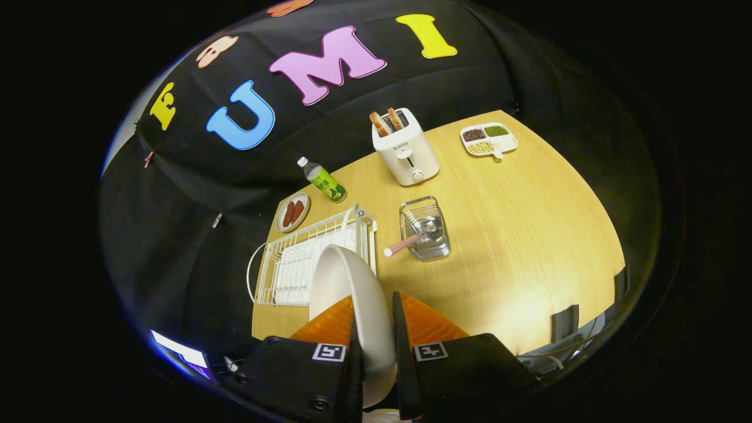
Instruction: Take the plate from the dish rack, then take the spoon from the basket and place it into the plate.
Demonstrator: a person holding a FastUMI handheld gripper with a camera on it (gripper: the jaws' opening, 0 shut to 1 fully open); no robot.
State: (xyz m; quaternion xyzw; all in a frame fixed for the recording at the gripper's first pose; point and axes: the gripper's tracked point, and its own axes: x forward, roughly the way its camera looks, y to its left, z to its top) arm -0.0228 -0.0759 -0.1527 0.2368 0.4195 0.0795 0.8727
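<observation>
your tool point(373, 329) squeezes the plate point(346, 282) by its rim; it looks hard, slippery and breakable (so hold it steady).

Colours and patterns on my table, seen from my claw.

My gripper point(375, 329) clamps a plain white plate point(346, 294) above a white wire dish rack point(294, 264). The table point(517, 235) is pale yellow wood grain. The spoon point(402, 244) has a pink-and-white striped handle in a clear basket point(424, 229). The toaster point(406, 154) is cream; the bottle point(322, 180) green with a white cap.
</observation>
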